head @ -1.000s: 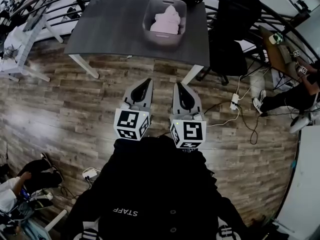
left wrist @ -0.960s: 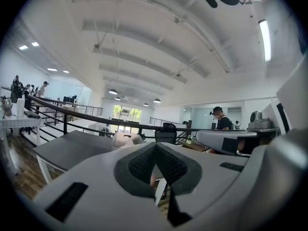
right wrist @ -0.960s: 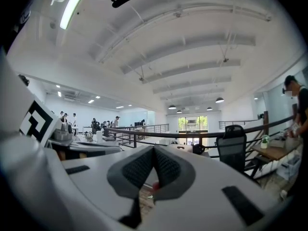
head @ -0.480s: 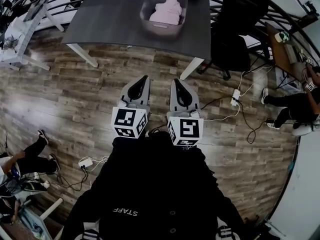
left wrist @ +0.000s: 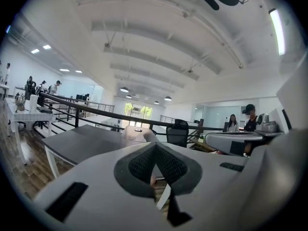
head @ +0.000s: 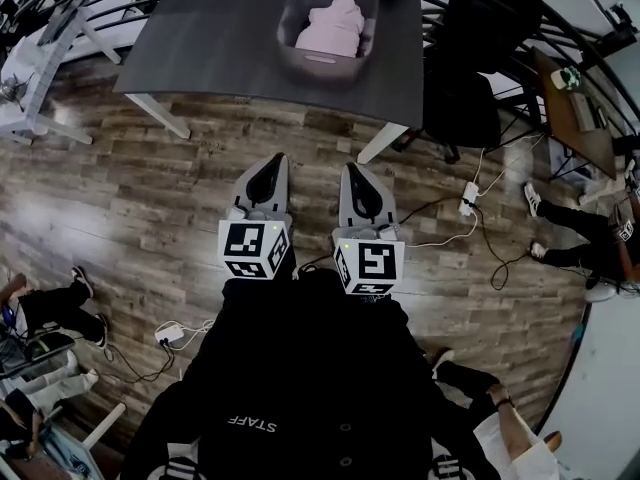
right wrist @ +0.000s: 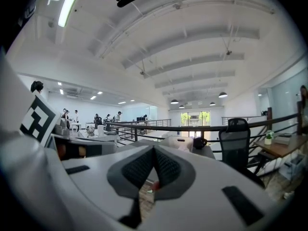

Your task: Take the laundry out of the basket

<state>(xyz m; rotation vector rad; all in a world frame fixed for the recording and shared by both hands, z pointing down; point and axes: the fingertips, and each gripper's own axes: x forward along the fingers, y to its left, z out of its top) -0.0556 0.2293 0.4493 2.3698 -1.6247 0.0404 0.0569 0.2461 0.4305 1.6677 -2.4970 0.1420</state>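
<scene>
A grey laundry basket [head: 300, 60] stands on the dark grey table [head: 220, 38] ahead of me, with pale pink laundry [head: 335, 28] heaped inside it. My left gripper [head: 272, 163] and right gripper [head: 354, 171] hang side by side over the wooden floor, well short of the table. Both are shut with nothing between their jaws. In the left gripper view the basket [left wrist: 134, 132] shows beyond the closed tips [left wrist: 155, 147]. In the right gripper view the basket [right wrist: 179, 142] also lies ahead of the closed tips [right wrist: 154, 150].
A black office chair [head: 470, 58] stands right of the table. A power strip and cables [head: 468, 206] lie on the floor to the right. Black railings [head: 60, 18] curve behind the table. People sit at the left and right edges.
Between the earlier frames and now the table and basket have slid slightly lower and nearer in the head view. Both grippers stay shut, side by side.
</scene>
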